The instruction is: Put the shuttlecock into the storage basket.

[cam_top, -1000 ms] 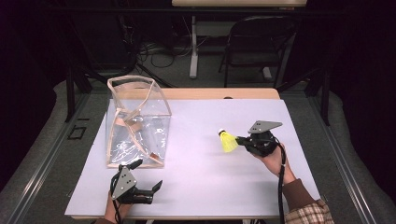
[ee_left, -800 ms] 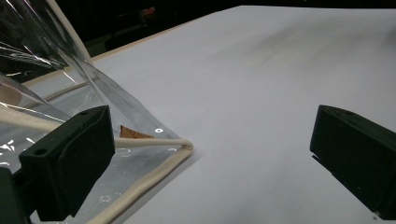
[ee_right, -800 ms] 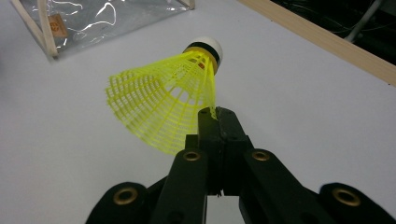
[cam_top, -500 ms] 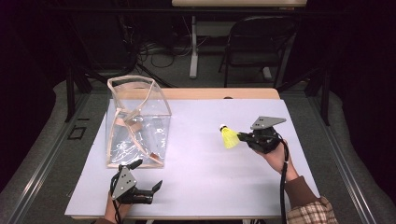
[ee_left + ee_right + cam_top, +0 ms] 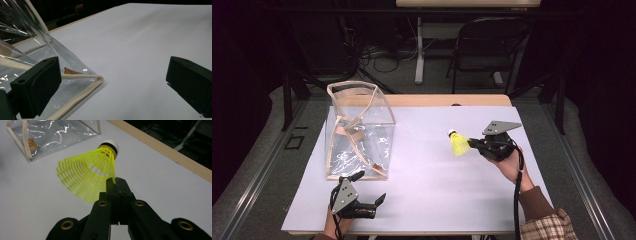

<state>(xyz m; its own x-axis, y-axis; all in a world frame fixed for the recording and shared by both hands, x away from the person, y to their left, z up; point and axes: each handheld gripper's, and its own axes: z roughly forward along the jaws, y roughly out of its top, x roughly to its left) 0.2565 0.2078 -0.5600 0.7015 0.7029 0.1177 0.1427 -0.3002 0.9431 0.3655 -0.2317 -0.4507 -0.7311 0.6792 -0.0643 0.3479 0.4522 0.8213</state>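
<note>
From above, we see our right gripper point(image 5: 470, 144) clenched on the skirt of a yellow shuttlecock point(image 5: 457, 143), held over the right half of the white table point(image 5: 427, 165), cork end pointing toward the clear bag point(image 5: 357, 131) standing well apart on the left. Our left gripper point(image 5: 371, 189) sits just in front of the bag, jaws spread and holding nothing.

In the left gripper view, our jaws stand wide, the bag's near corner point(image 5: 98, 78) between them by the left jaw.

In the right gripper view, our jaws pinch the shuttlecock's point(image 5: 91, 175) skirt edge, the bag point(image 5: 53, 133) beyond.
</note>
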